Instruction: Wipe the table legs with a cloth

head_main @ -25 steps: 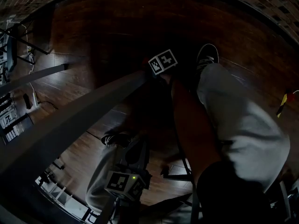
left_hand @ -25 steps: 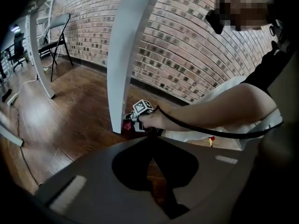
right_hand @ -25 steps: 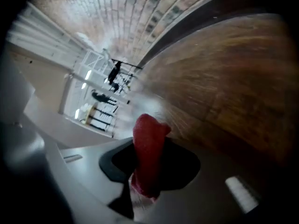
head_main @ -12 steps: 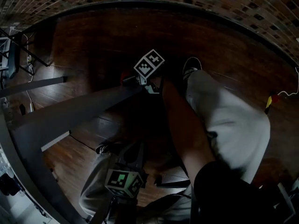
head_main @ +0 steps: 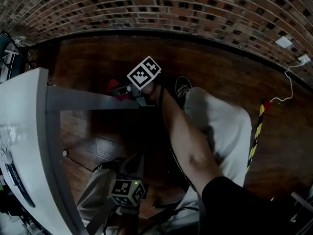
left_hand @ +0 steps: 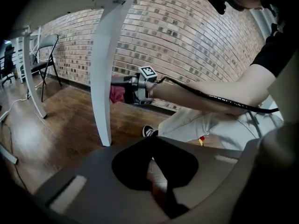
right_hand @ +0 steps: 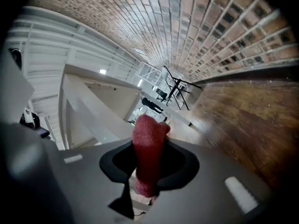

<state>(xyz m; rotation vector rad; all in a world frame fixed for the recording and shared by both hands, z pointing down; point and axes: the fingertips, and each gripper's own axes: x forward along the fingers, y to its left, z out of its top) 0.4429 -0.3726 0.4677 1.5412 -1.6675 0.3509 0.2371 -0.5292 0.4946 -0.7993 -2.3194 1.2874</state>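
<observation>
R gripper (right_hand: 148, 174) clamped tight on red cloth (right_hand: 148, 141). Cloth sits at 3 o'clock of white table leg (left_hand: 105, 78), approx mid-height, apparently touching. L gripper (left_hand: 153, 143): jaws together, nothing between, at 6 o'clock in head view.

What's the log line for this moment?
right hand-held gripper: shut on red cloth | red cloth: at white table leg | left hand-held gripper: shut, empty

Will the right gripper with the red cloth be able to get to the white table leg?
Probably yes. The right gripper holds the cloth right beside the table leg, with nothing between them.
</observation>
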